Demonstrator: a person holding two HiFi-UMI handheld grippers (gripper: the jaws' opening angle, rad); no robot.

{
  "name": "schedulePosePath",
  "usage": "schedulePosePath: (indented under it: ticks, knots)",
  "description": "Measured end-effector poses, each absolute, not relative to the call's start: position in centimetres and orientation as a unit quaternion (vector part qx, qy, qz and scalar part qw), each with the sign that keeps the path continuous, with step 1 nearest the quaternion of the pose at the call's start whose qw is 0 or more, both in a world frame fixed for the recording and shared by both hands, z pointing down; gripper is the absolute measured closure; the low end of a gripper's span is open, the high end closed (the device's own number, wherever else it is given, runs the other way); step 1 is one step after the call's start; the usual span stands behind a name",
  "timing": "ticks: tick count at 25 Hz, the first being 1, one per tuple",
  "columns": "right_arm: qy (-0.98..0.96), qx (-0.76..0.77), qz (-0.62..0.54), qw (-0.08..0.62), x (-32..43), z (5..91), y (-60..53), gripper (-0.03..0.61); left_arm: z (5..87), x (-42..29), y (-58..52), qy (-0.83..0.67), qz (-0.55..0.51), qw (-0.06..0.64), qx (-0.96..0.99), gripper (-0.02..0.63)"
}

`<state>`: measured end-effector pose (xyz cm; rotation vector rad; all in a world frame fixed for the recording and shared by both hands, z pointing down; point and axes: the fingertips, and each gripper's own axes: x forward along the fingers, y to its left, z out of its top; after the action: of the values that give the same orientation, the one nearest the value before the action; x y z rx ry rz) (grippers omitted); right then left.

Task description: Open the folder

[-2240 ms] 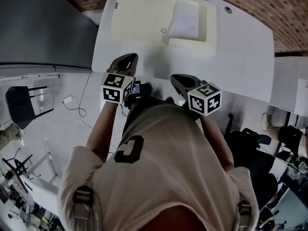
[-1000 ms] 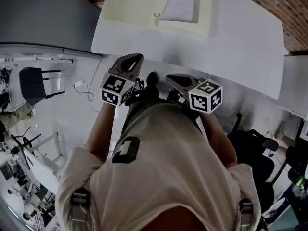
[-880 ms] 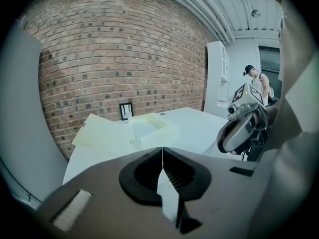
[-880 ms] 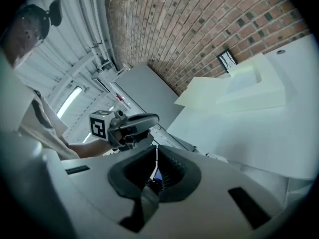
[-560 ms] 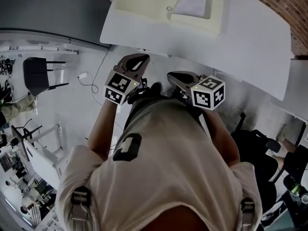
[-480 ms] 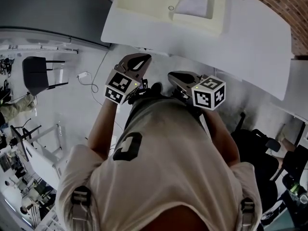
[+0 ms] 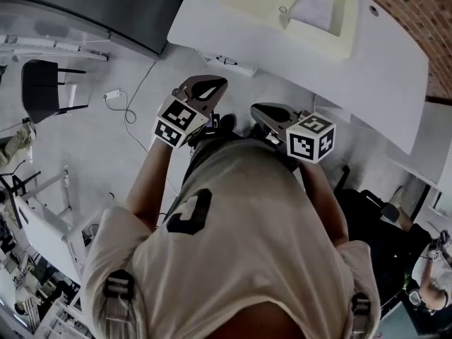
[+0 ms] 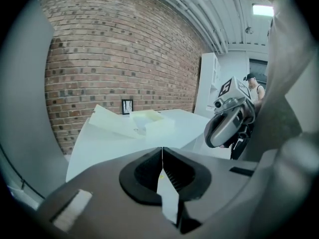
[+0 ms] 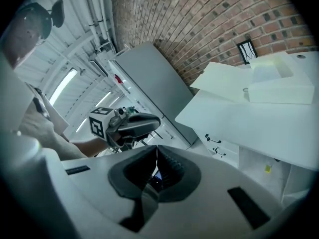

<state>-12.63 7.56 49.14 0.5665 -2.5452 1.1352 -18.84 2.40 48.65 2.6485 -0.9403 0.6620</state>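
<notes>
Head view: the folder (image 7: 279, 2) lies closed on the table (image 7: 381, 62), well apart from both grippers. 
Left gripper (image 8: 162, 152) view: jaws together, empty. 
Right gripper (image 9: 157, 149) view: the same. 
One gripper should probably open before it reaches the cover edge.

The head view looks steeply down; both gripper views face the same distant table (image 8: 112, 144).

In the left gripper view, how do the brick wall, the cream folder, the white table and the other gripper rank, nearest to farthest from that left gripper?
1. The right gripper, close by on the right.
2. The white table, ahead; its near edge comes first.
3. The cream folder, lying on the table's far part.
4. The brick wall, behind the table.
</notes>
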Motion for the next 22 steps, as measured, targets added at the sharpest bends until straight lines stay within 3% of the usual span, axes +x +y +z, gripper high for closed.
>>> schedulePosePath:
  ticks: [10, 22]
  knots:
    - [-0.882, 0.210, 0.387, 0.169, -18.6, 49.5, 8.1, 0.572, 49.1, -26.0, 3.1, -0.322, 0.219, 0.134, 0.911, 0.608]
    - [-0.873, 0.242, 0.395, 0.154, -18.0, 49.2, 6.5, 0.572, 49.1, -24.9, 1.9, -0.287, 0.223, 0.123, 0.923, 0.607]
